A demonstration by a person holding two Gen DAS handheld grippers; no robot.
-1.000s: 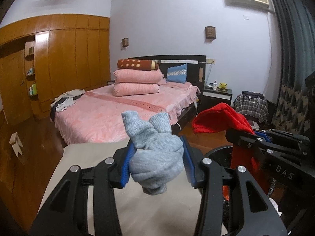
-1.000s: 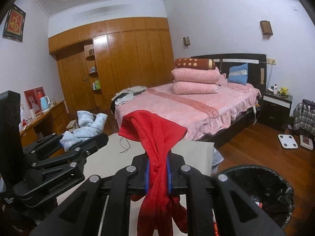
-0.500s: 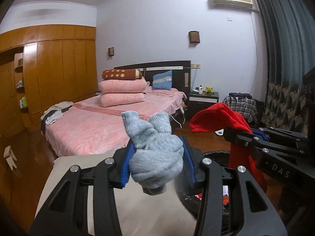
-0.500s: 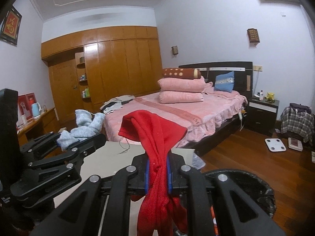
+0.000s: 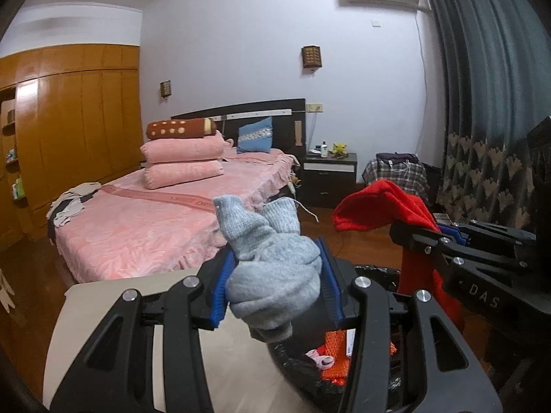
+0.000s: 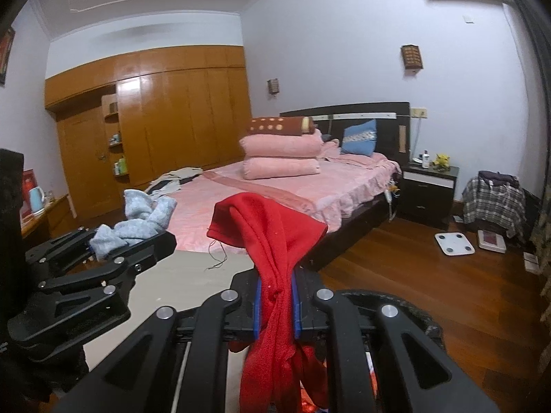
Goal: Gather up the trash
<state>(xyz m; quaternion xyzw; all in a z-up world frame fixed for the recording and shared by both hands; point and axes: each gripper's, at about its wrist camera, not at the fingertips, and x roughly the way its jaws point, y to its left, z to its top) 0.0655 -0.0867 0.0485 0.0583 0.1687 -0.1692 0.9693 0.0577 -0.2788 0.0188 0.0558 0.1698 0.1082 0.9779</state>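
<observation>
Left wrist view: left gripper (image 5: 275, 284) is clamping a grey sock (image 5: 272, 272), right gripper (image 6: 276, 306), lettered "DAS", is pinching a red cloth (image 6: 272, 241), both hanging over the black-lined bin (image 6: 409, 306) beside the pink bed (image 5: 144, 227).

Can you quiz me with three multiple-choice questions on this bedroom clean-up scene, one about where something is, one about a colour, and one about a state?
1. Where is the round bin lined with a black bag?
A. on the pink bed
B. on the floor below the two grippers
C. on the dark nightstand

2. What colour is the knitted cloth in the right gripper?
A. red
B. green
C. white

3. How does the left gripper stand?
A. wide open and empty
B. shut on the bunched grey-blue knitted sock
C. out of view

Answers:
1 B: the bin's rim shows beneath the fingers in both wrist views.
2 A: the red knitted cloth hangs between the blue pads.
3 B: the blue pads press both sides of the grey-blue knitted sock.
</observation>
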